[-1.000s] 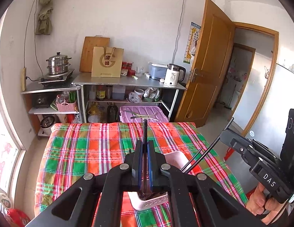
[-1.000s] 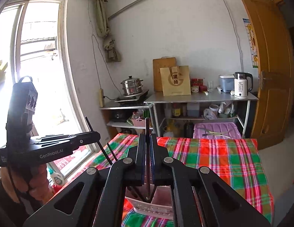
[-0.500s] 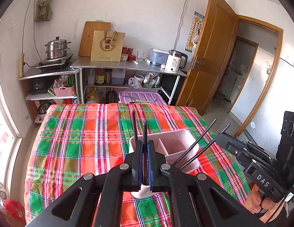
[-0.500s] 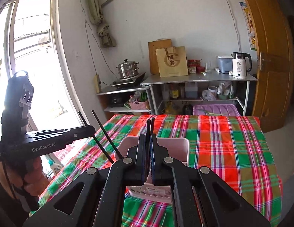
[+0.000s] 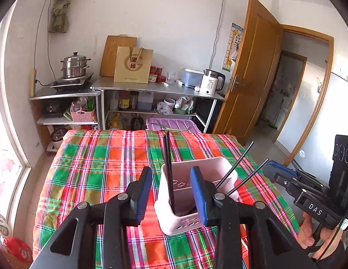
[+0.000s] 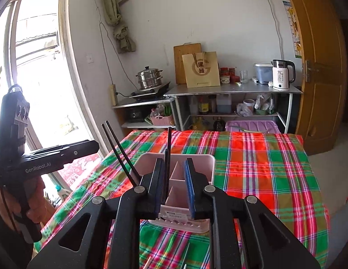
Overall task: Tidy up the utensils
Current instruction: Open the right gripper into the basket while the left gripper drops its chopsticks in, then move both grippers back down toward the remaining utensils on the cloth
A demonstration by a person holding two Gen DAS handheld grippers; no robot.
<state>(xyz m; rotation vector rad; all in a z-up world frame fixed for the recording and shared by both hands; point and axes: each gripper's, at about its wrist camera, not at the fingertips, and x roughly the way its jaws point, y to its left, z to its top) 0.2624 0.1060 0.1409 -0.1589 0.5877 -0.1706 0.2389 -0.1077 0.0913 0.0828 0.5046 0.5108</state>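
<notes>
A pink divided utensil holder [image 5: 218,168] stands on the plaid-covered table [image 5: 95,168]; it also shows in the right wrist view [image 6: 203,168]. Black chopsticks [image 5: 168,168] stand in its near-left compartment, and another pair [image 5: 236,170] leans right in another compartment. My left gripper [image 5: 170,192] is open, its jaws either side of the upright pair. My right gripper [image 6: 174,183] is open around a chopstick pair [image 6: 167,161] standing in the holder. The other pair [image 6: 120,150] leans left. Each gripper shows in the other's view, the right one [image 5: 286,179] and the left one [image 6: 61,154].
Metal shelves [image 5: 151,89] with a kettle [image 5: 211,83], a steamer pot [image 5: 74,66] and a paper bag [image 5: 133,65] stand against the far wall. A purple bin [image 5: 171,125] sits beyond the table. Thin utensil tips [image 6: 185,260] show at the table's near edge. A door [image 5: 248,78] stands open at right.
Both grippers were shut on chopsticks and lowered them into the holder. Both have now opened, and the chopsticks stand free in the compartments.
</notes>
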